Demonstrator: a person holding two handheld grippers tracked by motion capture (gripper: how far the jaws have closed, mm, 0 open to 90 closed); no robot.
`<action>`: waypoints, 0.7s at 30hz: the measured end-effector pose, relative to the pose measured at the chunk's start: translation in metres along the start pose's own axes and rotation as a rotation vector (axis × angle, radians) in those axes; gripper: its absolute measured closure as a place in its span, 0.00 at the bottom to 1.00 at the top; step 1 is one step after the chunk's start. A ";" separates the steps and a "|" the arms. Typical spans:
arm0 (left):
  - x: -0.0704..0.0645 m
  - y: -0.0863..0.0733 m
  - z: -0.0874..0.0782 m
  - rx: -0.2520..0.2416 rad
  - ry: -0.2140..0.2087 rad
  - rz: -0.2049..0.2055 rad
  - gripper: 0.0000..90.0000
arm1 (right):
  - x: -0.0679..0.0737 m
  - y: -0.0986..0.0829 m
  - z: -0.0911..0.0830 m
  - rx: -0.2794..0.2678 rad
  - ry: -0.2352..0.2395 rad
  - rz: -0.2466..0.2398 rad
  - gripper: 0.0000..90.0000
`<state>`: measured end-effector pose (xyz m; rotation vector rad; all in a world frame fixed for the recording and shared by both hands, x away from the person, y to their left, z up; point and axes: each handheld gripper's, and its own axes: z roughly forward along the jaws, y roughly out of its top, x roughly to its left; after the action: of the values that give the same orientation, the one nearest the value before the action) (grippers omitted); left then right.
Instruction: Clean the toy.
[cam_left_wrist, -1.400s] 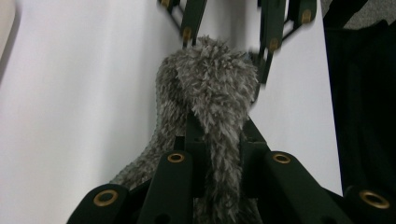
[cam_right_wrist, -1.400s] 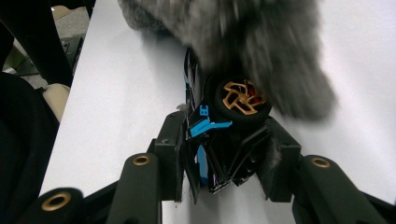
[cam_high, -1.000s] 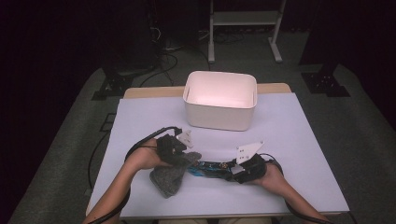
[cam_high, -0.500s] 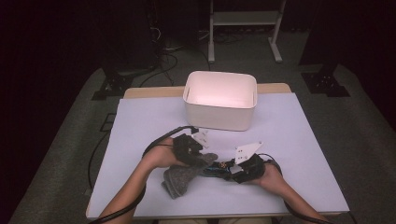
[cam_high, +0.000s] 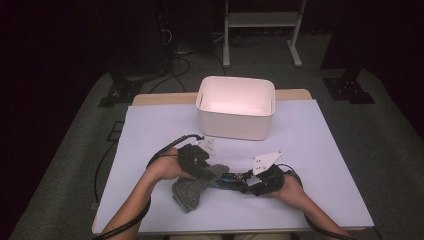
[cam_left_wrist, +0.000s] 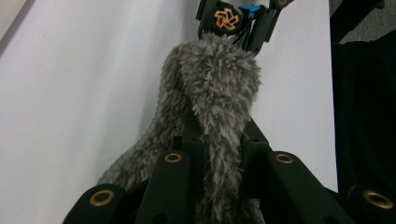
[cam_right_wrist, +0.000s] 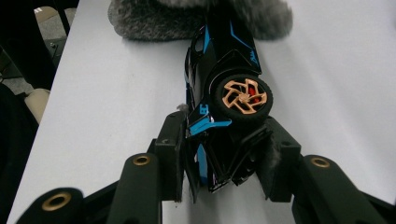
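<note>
A grey fuzzy cloth (cam_high: 191, 190) lies on the table near its front edge, one end lifted. My left gripper (cam_high: 202, 167) is shut on that raised end. In the left gripper view the cloth (cam_left_wrist: 215, 88) runs from between the jaws up to a black and blue toy car (cam_left_wrist: 233, 18) with copper wheels. My right gripper (cam_high: 250, 184) is shut on the toy car (cam_high: 231, 179), which lies on its side and points left toward the cloth. The right gripper view has the car (cam_right_wrist: 224, 79) clamped at one end by the gripper (cam_right_wrist: 222, 144), its far end touching the cloth (cam_right_wrist: 154, 18).
A white rectangular bin (cam_high: 235, 107), open at the top, stands at the back middle of the white table (cam_high: 150, 130). Both forearms come in over the front edge. Black cables trail left off the table, and dark floor and stands lie beyond.
My left gripper has moved right and a little forward with the cloth, bringing its raised end against the car. The right gripper and car have hardly moved.
</note>
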<state>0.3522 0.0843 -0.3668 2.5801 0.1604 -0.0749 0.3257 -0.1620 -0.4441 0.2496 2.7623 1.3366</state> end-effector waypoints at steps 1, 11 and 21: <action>-0.001 0.004 0.002 -0.005 -0.006 0.007 0.86 | 0.000 0.000 0.000 0.000 0.000 0.003 0.63; -0.009 0.053 0.034 0.015 -0.053 0.119 0.86 | 0.000 -0.001 0.001 -0.011 0.003 0.015 0.63; -0.010 0.057 0.033 0.061 -0.025 0.132 0.86 | 0.000 -0.002 0.001 -0.019 0.002 0.016 0.63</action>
<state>0.3493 0.0178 -0.3638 2.6417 -0.0214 -0.0644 0.3258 -0.1625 -0.4459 0.2693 2.7539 1.3671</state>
